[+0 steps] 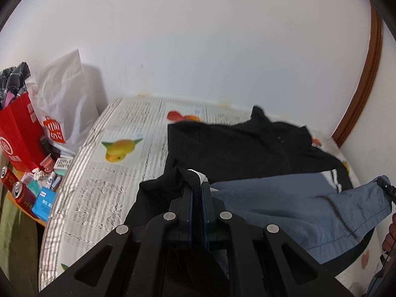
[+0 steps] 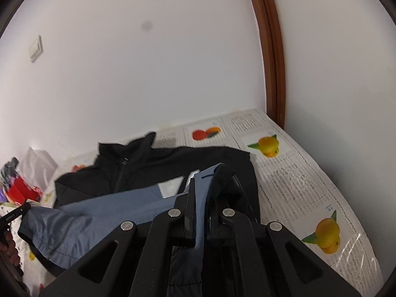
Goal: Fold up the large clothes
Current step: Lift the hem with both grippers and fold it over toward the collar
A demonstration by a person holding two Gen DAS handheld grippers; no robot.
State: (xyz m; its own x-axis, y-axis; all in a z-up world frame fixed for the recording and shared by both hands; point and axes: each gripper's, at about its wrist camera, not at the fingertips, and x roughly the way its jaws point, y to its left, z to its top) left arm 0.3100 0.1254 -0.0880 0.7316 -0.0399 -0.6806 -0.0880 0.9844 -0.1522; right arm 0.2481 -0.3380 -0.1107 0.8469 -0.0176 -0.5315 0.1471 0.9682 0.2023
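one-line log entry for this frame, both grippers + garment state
left gripper: shut on jacket black edge | right gripper: shut on jacket blue-black edge | jacket: partly lifted over fruit-print table cover
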